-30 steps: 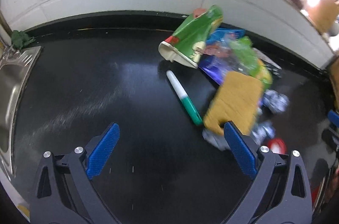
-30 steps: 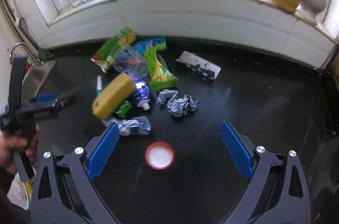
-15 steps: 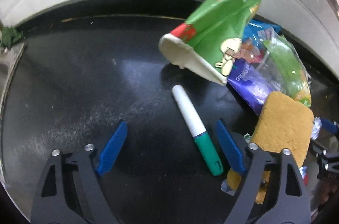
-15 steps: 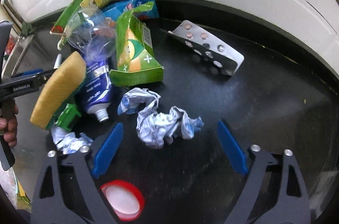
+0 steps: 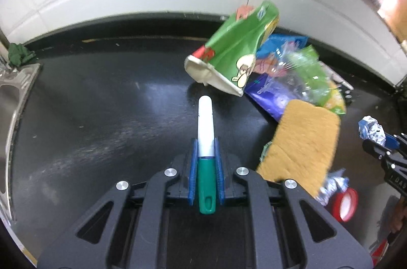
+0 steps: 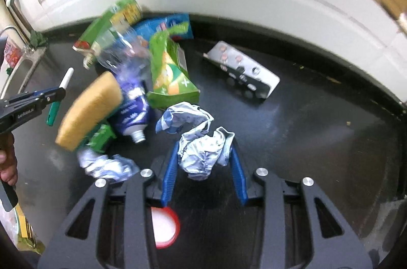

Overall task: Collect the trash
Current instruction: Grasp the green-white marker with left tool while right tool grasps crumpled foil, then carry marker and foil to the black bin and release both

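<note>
- Since half a second ago the left gripper has closed in on the marker; its blue pads now clench the pen where the white barrel meets the green cap.
- Over the same half second the right gripper has come down around the crumpled foil-paper ball, both blue fingers pressed against its sides, so it grasps the ball.
- From the right wrist view the left tool reaches in level from the left edge, a bare hand wrapped round its handle.
- Long axis of the marker runs straight along the left fingers: white end pointing far, toward the wall, green cap near the camera.
- It sits over the black countertop, left of the yellow sponge and near of the green carton.
- Right of the trash heap lies a blister pack; a red lid rests near, under the right tool.
</note>
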